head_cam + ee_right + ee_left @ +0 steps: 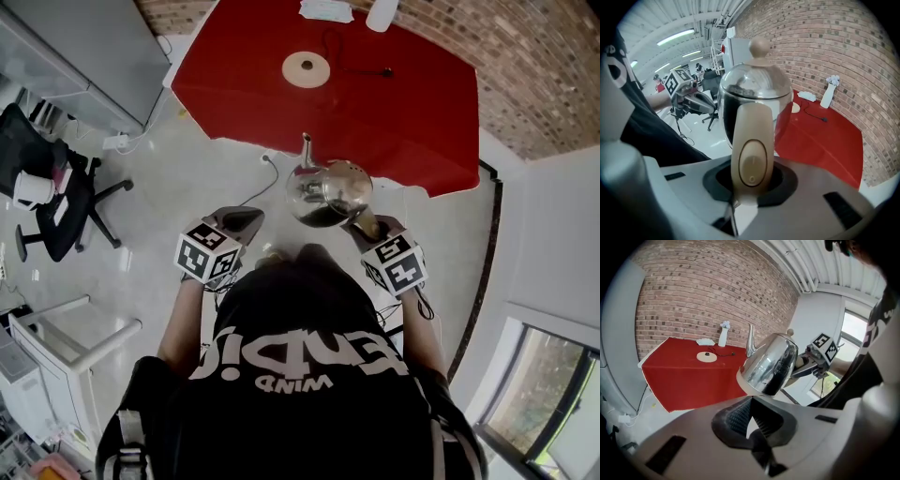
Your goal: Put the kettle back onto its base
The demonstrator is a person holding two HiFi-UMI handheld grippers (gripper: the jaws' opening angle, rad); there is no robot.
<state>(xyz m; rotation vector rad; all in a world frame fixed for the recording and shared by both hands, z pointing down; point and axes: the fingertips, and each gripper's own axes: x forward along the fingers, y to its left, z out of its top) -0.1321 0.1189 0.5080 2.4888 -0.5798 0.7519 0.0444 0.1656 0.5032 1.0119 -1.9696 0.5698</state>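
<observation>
A shiny steel kettle (330, 192) with a cream handle (751, 159) hangs in the air over the floor, short of the red table (412, 131). My right gripper (362, 223) is shut on that handle, and the kettle (754, 89) stands upright just past its jaws. The round cream base (306, 68) lies on the table's far part, with a black cord running from it. It also shows as a small disc in the left gripper view, base (707, 357). My left gripper (246, 217) hovers left of the kettle (771, 364), shut with nothing between its pads.
A white bottle (382, 13) and a white cloth (326, 9) sit at the table's far edge by the brick wall (544, 75). A black office chair (56, 187) stands at the left, a white frame (66, 347) at lower left. A cable (262, 183) lies on the floor near the table.
</observation>
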